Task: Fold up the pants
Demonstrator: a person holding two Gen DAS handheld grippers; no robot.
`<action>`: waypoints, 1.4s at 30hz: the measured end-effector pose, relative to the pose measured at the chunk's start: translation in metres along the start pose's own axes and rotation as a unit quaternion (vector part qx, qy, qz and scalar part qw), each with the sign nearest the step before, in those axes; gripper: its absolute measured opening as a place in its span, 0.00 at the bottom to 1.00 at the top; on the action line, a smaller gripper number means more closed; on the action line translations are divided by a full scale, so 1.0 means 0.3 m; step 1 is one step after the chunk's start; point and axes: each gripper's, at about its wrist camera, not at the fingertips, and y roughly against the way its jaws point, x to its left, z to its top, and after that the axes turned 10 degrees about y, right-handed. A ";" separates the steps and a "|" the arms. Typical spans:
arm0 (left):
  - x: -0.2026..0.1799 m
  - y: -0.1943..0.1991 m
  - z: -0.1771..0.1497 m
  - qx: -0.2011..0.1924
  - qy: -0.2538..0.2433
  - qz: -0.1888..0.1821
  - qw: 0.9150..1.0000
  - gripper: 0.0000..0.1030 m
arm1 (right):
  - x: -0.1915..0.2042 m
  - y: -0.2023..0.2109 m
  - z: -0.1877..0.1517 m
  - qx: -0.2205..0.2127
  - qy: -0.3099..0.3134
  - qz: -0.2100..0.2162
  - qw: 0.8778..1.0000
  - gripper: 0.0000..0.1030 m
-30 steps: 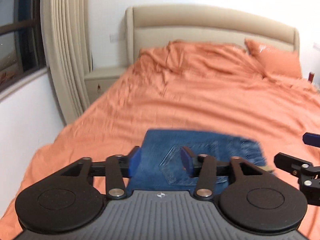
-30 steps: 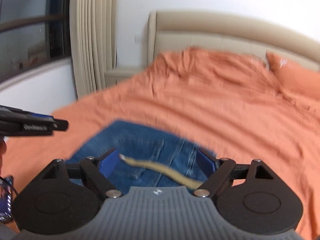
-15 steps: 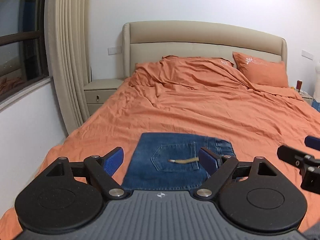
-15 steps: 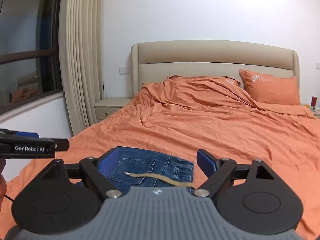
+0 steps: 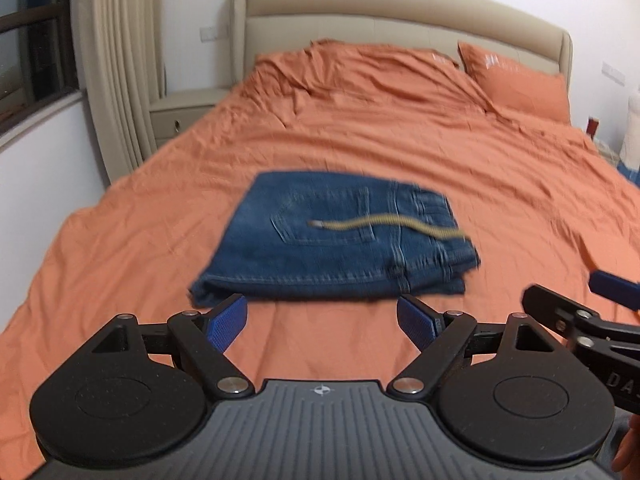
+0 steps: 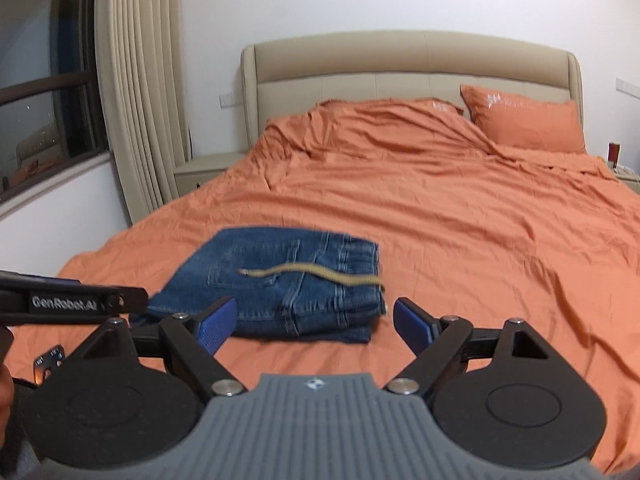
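Observation:
A pair of blue denim pants point(image 5: 332, 244) point(image 6: 280, 280) lies folded into a compact rectangle on the orange bed sheet point(image 5: 360, 136) point(image 6: 460, 220), back pocket up. A tan drawstring point(image 5: 384, 224) point(image 6: 312, 272) trails across its top. In the left wrist view my left gripper point(image 5: 322, 322) stands open just short of the pants' near edge, nothing between its blue pads. In the right wrist view my right gripper point(image 6: 310, 326) is open too, near the pants' front right corner, touching nothing. Each gripper's arm shows at the other view's edge.
A beige headboard point(image 6: 408, 64) and an orange pillow point(image 6: 524, 120) lie at the far end. A bedside cabinet point(image 5: 184, 114) and pleated curtain point(image 6: 140, 80) stand left by a window. A red can point(image 6: 614, 152) sits far right. A person's hand point(image 6: 6, 384) shows at the left edge.
Both grippers have drawn back from the folded pants, which now lie free ahead of them. The left jaws opened from a narrower gap to wide.

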 end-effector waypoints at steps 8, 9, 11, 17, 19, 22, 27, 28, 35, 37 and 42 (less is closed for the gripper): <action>-0.012 -0.008 -0.017 0.005 -0.003 0.007 1.000 0.96 | 0.018 -0.042 -0.023 0.017 0.010 0.008 1.000 0.79; -0.012 -0.011 -0.011 0.004 -0.005 0.009 1.000 0.96 | 0.020 -0.040 -0.021 0.015 0.013 0.007 1.000 0.79; -0.012 -0.007 -0.010 0.001 -0.006 0.013 1.000 0.96 | 0.021 -0.035 -0.017 0.012 0.019 0.003 1.000 0.79; -0.009 0.004 -0.004 -0.004 -0.005 0.009 1.000 0.96 | 0.008 -0.024 -0.011 0.008 0.014 -0.001 1.000 0.79; -0.009 0.005 -0.004 -0.003 -0.007 0.010 1.000 0.96 | 0.006 -0.019 -0.009 0.007 0.014 -0.004 1.000 0.79; -0.010 0.003 -0.001 -0.003 -0.006 0.010 1.000 0.96 | 0.003 -0.011 -0.005 0.005 0.014 -0.006 1.000 0.79; -0.014 0.006 0.000 -0.004 -0.007 0.009 1.000 0.96 | 0.006 -0.004 0.001 0.003 0.016 -0.006 1.000 0.79; -0.016 0.008 0.000 -0.005 -0.008 0.009 1.000 0.96 | 0.007 -0.003 0.002 0.003 0.016 -0.006 1.000 0.79; -0.020 0.015 0.007 -0.007 -0.007 0.007 1.000 0.96 | 0.009 0.000 0.005 0.001 0.017 -0.005 1.000 0.79; -0.018 0.016 0.006 -0.007 -0.007 0.006 1.000 0.96 | 0.012 0.002 0.006 -0.001 0.018 -0.005 1.000 0.79; -0.019 0.017 0.008 -0.006 -0.008 0.006 1.000 0.96 | 0.012 0.006 0.008 -0.002 0.018 -0.004 1.000 0.79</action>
